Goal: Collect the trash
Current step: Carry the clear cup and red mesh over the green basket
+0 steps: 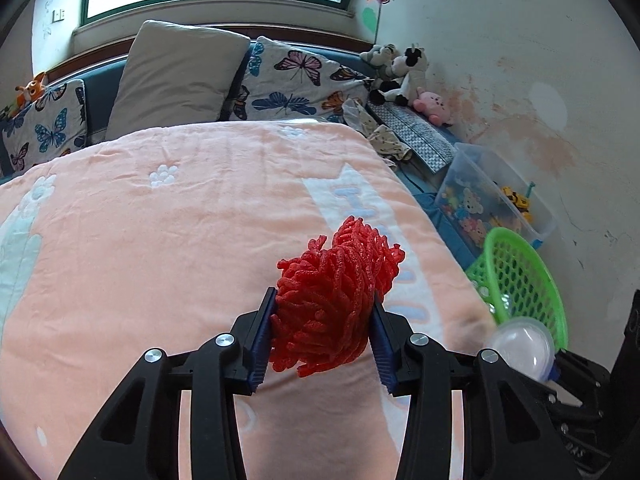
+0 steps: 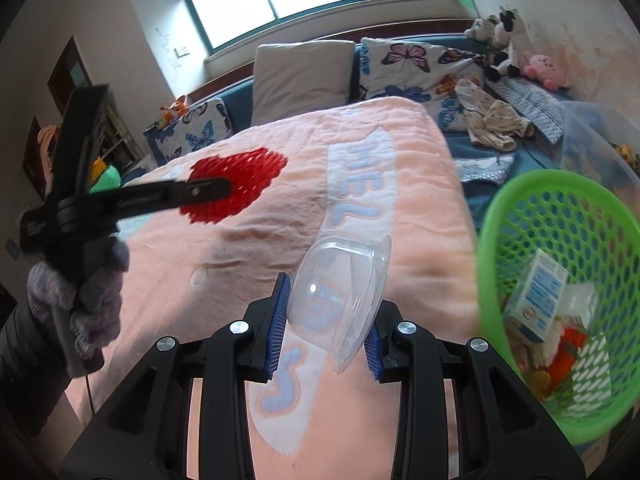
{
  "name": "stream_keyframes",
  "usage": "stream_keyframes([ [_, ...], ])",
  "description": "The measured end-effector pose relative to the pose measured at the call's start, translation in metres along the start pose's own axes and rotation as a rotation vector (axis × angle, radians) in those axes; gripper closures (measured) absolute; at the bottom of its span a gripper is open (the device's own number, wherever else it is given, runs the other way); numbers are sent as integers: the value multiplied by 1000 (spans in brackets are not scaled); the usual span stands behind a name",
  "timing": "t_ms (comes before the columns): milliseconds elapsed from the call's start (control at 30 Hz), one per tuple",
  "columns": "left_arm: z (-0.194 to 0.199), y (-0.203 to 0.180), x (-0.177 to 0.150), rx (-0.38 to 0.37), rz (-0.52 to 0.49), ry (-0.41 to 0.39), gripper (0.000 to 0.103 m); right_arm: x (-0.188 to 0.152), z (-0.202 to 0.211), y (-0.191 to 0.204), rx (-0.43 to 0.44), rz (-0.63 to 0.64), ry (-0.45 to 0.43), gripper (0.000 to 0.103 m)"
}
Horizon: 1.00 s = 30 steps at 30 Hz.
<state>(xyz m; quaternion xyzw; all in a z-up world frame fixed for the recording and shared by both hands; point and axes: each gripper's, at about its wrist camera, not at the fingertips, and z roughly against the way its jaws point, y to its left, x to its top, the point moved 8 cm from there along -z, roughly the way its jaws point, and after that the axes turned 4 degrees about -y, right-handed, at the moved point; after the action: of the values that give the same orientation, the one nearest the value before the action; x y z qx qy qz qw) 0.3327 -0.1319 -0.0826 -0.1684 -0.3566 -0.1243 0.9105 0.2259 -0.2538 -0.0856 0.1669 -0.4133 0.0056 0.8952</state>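
The left tongs clamp a crumpled red foam fruit net above the pink blanket-covered bed. The right tongs grip a clear domed plastic lid over the same bed, just left of the green mesh plastic basket holding a small white-and-blue carton.

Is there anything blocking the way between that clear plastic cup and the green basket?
Nothing visible does. The clear plastic cup, held in the right hand-held gripper, is just left of the green basket, with only pink blanket beneath the gap.
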Motion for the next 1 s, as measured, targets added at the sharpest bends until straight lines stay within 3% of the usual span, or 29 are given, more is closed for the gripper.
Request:
stream_keyframes([
  [333, 18, -38, -16, -46, -42, 1, 61, -6, 26, -26, -66, -25, -19, 69],
  [1000, 18, -110, -12, -115, -118, 6, 61, -11, 63, -104, -205, -95, -60, 69],
])
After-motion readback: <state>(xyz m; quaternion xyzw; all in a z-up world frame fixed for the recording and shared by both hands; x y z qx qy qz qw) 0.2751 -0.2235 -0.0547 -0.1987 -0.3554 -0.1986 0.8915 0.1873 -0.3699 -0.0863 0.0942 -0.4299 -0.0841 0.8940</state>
